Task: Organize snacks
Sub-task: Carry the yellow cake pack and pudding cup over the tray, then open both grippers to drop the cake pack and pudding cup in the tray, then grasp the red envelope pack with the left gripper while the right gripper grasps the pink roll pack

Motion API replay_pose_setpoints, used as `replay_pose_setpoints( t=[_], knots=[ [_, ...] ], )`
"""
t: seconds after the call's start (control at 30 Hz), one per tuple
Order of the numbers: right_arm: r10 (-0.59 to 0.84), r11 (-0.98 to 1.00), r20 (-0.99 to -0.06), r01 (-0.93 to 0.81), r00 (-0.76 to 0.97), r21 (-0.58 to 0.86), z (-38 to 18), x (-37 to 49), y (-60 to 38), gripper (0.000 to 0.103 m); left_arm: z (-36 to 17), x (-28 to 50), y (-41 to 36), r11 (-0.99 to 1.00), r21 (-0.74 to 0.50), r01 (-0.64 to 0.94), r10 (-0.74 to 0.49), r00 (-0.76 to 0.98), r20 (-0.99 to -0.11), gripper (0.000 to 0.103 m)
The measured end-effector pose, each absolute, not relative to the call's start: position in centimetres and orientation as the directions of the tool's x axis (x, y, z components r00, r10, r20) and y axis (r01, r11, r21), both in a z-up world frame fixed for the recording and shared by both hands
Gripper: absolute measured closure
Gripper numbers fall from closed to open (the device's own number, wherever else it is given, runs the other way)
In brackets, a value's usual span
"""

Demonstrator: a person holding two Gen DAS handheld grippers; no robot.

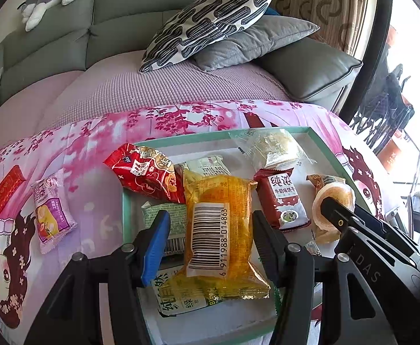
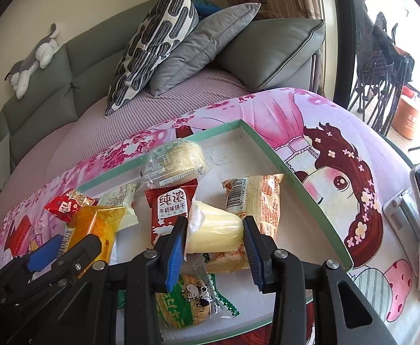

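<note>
Both wrist views close above the shallow mint-green cardboard tray [image 1: 329,149] [image 2: 270,149], angled downward toward the grey sofa behind it, left from the tray's left, right from its right, sharing tray and sofa.

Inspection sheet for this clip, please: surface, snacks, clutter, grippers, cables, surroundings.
Surface: pink floral cartoon cloth.
Job's things: shallow white tray with mint-green rim holding mixed packets; orange barcode packet on top; purple snack packet and flat red packet outside on the cloth.
Clutter: nothing seen.
Grippers: left hand-held gripper open around the orange packet; right hand-held gripper shut on pale yellow jelly cup.
Cables: nothing seen.
Surroundings: grey-green sofa, cushions.
</note>
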State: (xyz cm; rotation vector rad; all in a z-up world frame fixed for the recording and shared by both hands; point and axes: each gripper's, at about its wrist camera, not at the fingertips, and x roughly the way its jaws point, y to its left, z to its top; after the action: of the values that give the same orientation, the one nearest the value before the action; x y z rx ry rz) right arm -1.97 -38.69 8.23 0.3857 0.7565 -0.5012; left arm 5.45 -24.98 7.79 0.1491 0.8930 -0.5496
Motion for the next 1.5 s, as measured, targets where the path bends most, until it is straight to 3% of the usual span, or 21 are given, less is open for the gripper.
replay_pose_setpoints(
  t=[0.13,0.2,0.43,0.5,0.53,0.57,0.83,0.93,1.5],
  knots=[
    [-0.298,0.819,-0.73,0.558,0.615,0.136,8.3,-1.8,-38.5,0.06,8.0,5.7,-24.3,0.862,-0.105,0.496,-0.385,0.507,-0.771,0.04],
    [-0.301,0.822,-0.731,0.555,0.613,0.126,8.2,-1.7,-38.4,0.043,8.0,6.0,-23.9,0.87,-0.109,0.481,-0.379,0.511,-0.772,0.038],
    [-0.334,0.827,-0.732,0.558,0.594,0.076,8.3,-1.5,-38.0,0.03,7.9,7.0,-22.6,0.9,-0.084,0.428,-0.326,0.533,-0.781,0.036],
    [-0.336,0.831,-0.731,0.552,0.594,0.066,8.3,-1.4,-38.0,0.026,7.8,7.3,-22.1,0.91,-0.078,0.407,-0.308,0.539,-0.784,0.031],
    [-0.334,0.834,-0.731,0.548,0.595,0.065,8.3,-1.4,-37.9,0.024,7.8,7.5,-21.9,0.916,-0.076,0.394,-0.299,0.543,-0.785,0.02],
    [-0.332,0.837,-0.731,0.544,0.596,0.063,8.2,-1.3,-37.9,0.021,7.7,7.7,-21.6,0.921,-0.077,0.381,-0.292,0.548,-0.783,0.016],
    [-0.334,0.852,-0.722,0.522,0.606,0.043,8.2,-1.0,-37.4,0.001,7.5,8.6,-19.8,0.947,-0.098,0.306,-0.264,0.569,-0.778,0.011],
    [-0.335,0.855,-0.72,0.517,0.607,0.038,8.2,-0.9,-37.2,0.0,7.6,8.7,-19.6,0.952,-0.091,0.292,-0.252,0.58,-0.775,0.006],
    [-0.34,0.865,-0.704,0.501,0.624,0.026,9.2,-0.6,-35.6,0.0,9.3,9.3,-16.3,0.966,-0.062,0.253,-0.212,0.623,-0.753,0.005]
  ],
)
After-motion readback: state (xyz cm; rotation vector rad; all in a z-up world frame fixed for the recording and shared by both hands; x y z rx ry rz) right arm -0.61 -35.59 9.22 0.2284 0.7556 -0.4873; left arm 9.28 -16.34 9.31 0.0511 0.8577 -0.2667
